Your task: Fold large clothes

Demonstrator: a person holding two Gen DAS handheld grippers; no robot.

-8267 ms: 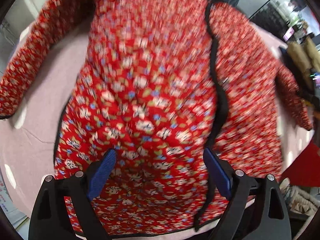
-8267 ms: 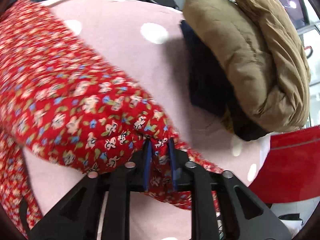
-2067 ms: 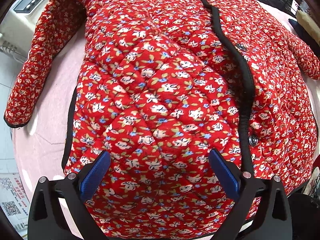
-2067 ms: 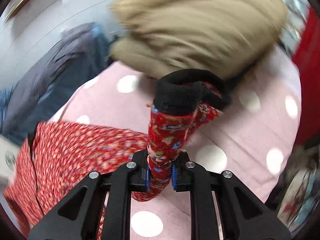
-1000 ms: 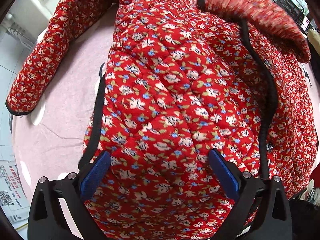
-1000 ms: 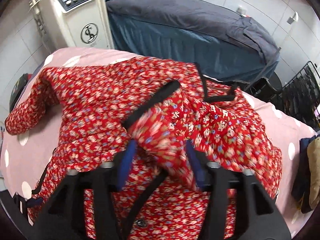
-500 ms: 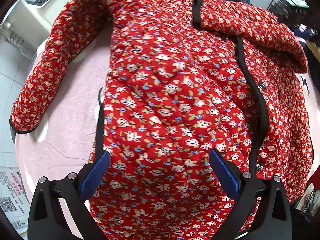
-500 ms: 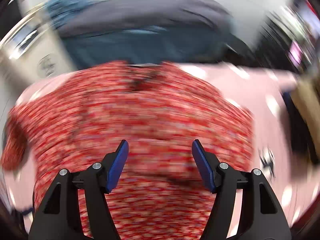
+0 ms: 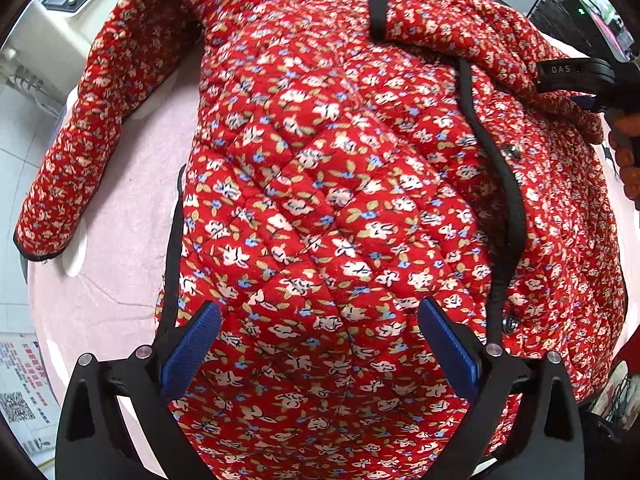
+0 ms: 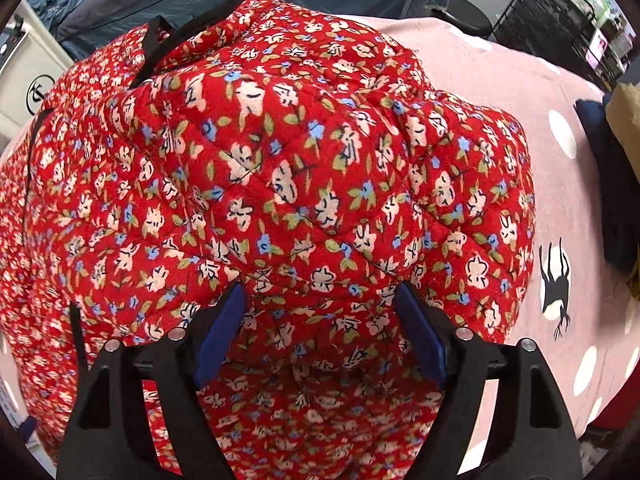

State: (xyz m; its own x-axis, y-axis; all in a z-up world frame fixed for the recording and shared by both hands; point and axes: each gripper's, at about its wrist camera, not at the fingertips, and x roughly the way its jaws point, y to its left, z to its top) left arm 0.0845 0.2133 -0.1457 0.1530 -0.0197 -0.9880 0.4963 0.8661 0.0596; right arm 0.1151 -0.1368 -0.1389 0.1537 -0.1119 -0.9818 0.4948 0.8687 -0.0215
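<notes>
1. Since two seconds ago, the right sleeve [image 9: 472, 36] has gone from the right gripper's pinch to lying folded across the chest of the red floral jacket [image 9: 320, 208].
2. Both views show the jacket lying front-up on the pink dotted bench [image 10: 500, 80], directly under both pairs of fingers; its left sleeve [image 9: 80, 128] stretches out beyond the left gripper's left finger.
3. Right gripper [image 10: 320, 336]: its fingers have just been opening and stand spread over the quilted cloth, pinching nothing.
4. Left gripper [image 9: 320, 344]: fingers spread wide above the hem area, gripping nothing.
5. Folded tan and navy clothes [image 10: 624, 152] sit well right of the right fingers.
</notes>
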